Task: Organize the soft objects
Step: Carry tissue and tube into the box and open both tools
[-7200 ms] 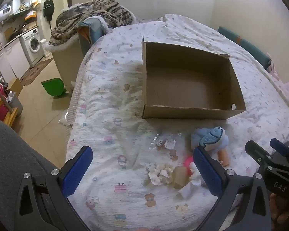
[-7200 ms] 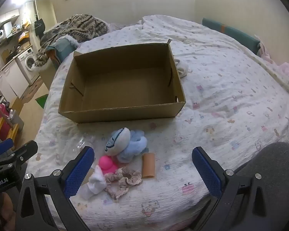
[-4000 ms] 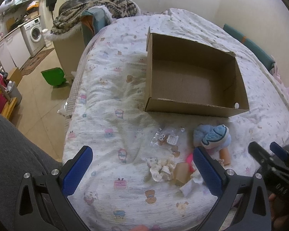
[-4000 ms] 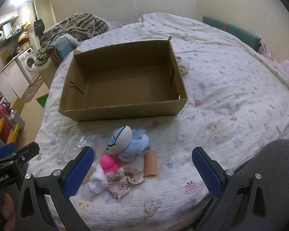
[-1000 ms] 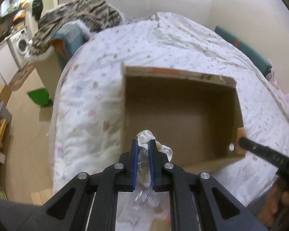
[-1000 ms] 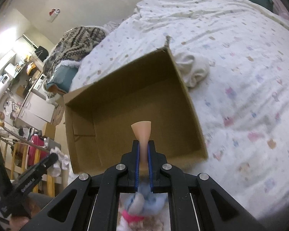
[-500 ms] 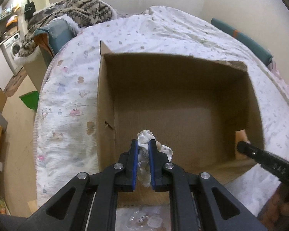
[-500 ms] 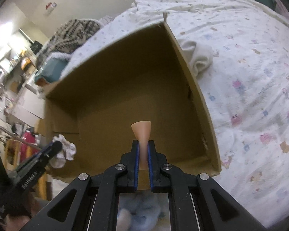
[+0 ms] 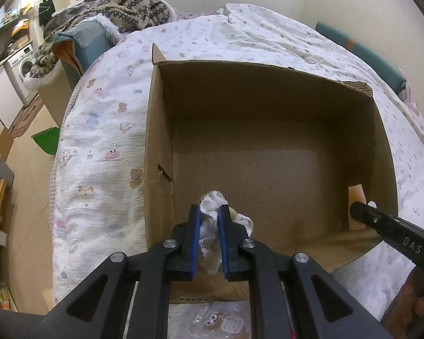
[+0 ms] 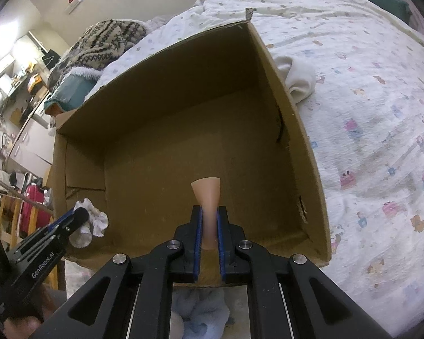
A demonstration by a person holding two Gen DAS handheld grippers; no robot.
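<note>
Spreading under everything is a white bedspread printed with small cartoon figures point(image 9: 104, 152), and on it an open brown cardboard box point(image 9: 268, 130) is sitting, its floor bare. From six o'clock in the left wrist view, the left gripper point(image 9: 209, 220) is reaching over the near wall, its blue pads pinching a crumpled white fabric scrunchie point(image 9: 212, 206). At four o'clock the right gripper point(image 10: 209, 220) is entering the box as well, pads pressed on a peach-coloured soft tube point(image 10: 207, 195), squeezed flat at the grip. Nothing is lying in the box yet, so both pieces are waiting for release. Just outside the near wall, a pale blue plush toy point(image 10: 200, 316) and a clear packet with googly eyes point(image 9: 220, 322) are waiting their turn.
</note>
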